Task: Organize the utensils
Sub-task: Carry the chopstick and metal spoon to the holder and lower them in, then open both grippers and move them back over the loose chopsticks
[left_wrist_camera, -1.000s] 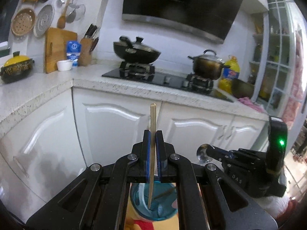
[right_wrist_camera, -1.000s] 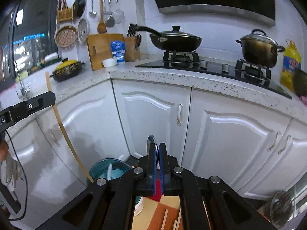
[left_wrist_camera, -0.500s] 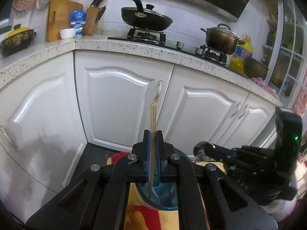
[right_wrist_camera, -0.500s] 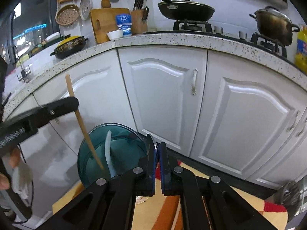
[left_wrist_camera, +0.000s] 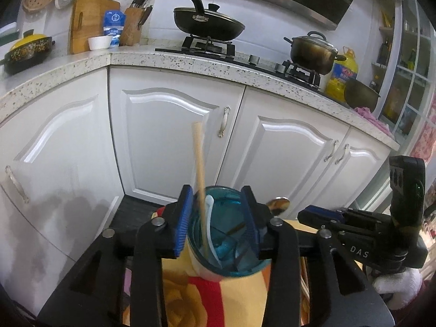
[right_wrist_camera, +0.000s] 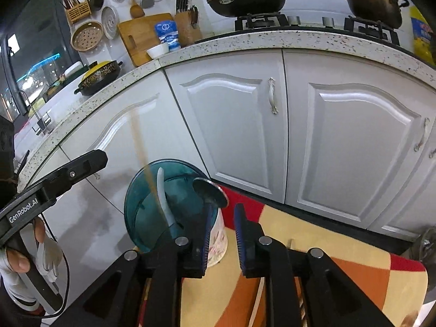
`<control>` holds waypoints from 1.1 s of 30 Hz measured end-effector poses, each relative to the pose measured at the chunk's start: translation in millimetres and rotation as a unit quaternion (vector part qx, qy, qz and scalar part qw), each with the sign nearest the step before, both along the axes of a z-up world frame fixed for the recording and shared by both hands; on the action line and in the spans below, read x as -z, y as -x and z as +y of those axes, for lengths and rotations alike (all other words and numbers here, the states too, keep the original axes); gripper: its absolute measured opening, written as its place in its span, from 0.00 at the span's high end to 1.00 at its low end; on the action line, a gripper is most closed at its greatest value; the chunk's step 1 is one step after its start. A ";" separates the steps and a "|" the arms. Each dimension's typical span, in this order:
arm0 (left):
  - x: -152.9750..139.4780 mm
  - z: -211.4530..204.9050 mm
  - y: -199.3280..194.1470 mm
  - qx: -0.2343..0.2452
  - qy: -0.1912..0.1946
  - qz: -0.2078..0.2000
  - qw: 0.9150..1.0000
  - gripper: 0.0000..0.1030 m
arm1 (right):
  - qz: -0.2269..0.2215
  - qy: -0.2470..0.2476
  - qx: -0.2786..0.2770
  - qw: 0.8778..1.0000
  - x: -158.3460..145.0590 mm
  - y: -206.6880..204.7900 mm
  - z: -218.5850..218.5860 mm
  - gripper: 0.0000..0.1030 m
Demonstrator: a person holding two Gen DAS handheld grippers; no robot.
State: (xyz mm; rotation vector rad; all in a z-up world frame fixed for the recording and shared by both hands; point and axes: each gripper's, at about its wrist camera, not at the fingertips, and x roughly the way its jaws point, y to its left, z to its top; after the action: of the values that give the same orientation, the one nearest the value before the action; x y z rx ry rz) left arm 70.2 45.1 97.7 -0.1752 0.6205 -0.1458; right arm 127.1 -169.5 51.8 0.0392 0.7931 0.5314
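Observation:
A teal translucent cup (left_wrist_camera: 226, 234) stands on a patterned cloth, seen also in the right wrist view (right_wrist_camera: 160, 204). My left gripper (left_wrist_camera: 218, 212) is open right above the cup. A wooden stick (left_wrist_camera: 200, 179) drops blurred into the cup, free of the pads; it shows in the right wrist view (right_wrist_camera: 144, 163) too. A white utensil (right_wrist_camera: 164, 199) leans inside the cup. My right gripper (right_wrist_camera: 222, 231) is open; a metal spoon (right_wrist_camera: 209, 192) sits by its left pad, its bowl over the cup's rim. The spoon bowl shows in the left wrist view (left_wrist_camera: 278, 205).
White cabinet doors (right_wrist_camera: 231, 125) stand close behind. The red, yellow and orange cloth (right_wrist_camera: 327, 259) covers the surface under the cup. More sticks (right_wrist_camera: 256, 305) lie on the cloth under my right gripper. The speckled counter (left_wrist_camera: 190, 62) carries pans above.
Both grippers have opened. The left let go of the wooden stick, which falls into the cup. The right let go of the spoon. Both views have dropped closer to the cup.

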 end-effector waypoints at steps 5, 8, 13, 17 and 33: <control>-1.0 -7.3 18.2 0.002 -0.002 0.001 1.000 0.52 | -0.003 -0.003 0.006 1.000 -2.8 15.7 -7.3 0.79; 2.4 -16.2 26.6 0.007 -0.010 0.008 1.000 0.49 | -0.001 0.000 0.010 1.000 -1.9 26.5 -11.3 0.77; 17.9 -37.3 39.0 0.016 -0.021 0.029 0.999 0.49 | -0.004 0.018 0.016 1.000 3.2 47.1 -17.1 0.73; 30.8 -51.1 45.1 0.019 -0.027 0.045 0.998 0.49 | 0.000 0.029 0.024 0.999 8.7 60.8 -26.6 0.69; 46.4 -89.2 60.0 0.038 -0.045 0.057 0.997 0.49 | 0.012 0.017 0.081 0.997 12.5 93.0 -73.4 0.67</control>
State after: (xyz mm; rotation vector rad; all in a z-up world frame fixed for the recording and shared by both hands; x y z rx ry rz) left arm 10.2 -44.1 51.2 -0.0732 0.7471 -0.1819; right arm 34.1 -242.9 39.4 0.0779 0.8136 0.3647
